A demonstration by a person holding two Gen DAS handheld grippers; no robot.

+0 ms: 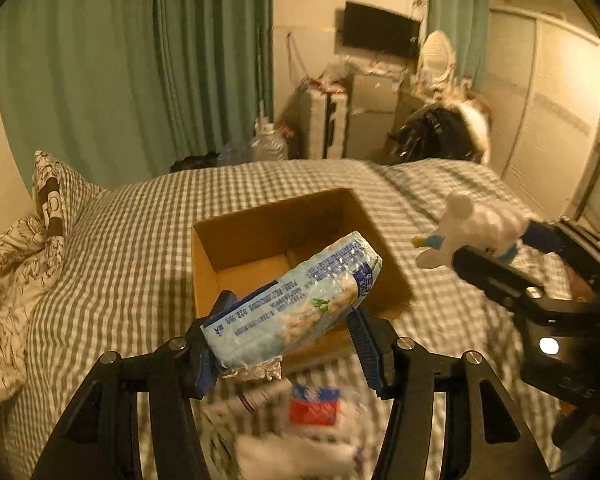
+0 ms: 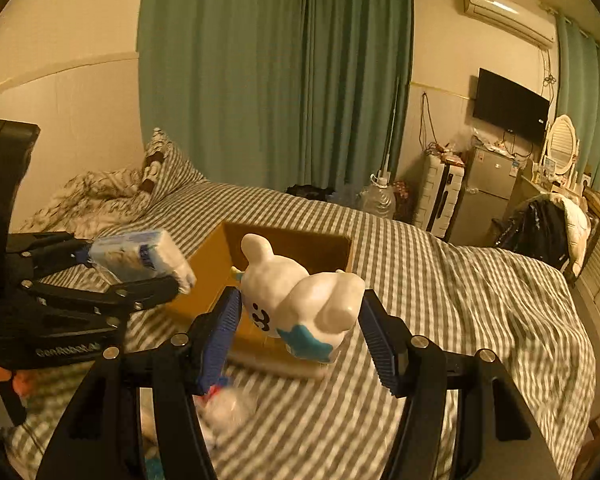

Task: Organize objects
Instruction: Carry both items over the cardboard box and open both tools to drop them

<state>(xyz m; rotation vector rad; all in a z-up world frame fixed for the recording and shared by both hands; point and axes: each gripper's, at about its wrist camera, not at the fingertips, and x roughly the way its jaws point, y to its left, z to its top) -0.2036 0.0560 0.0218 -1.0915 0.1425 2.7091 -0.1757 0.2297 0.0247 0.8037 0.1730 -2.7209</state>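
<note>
An open cardboard box sits on the checked bed; it also shows in the right wrist view. My left gripper is shut on a light blue snack packet, held tilted over the box's near edge; the packet shows at left in the right wrist view. My right gripper is shut on a white toy figure with blue feet, held just in front of the box; the toy appears at right in the left wrist view.
Blurred white packets and a red-and-blue pack lie on the bed below my left gripper. A pillow and crumpled quilt lie at the left. Green curtains, a suitcase, a fridge and a chair stand beyond the bed.
</note>
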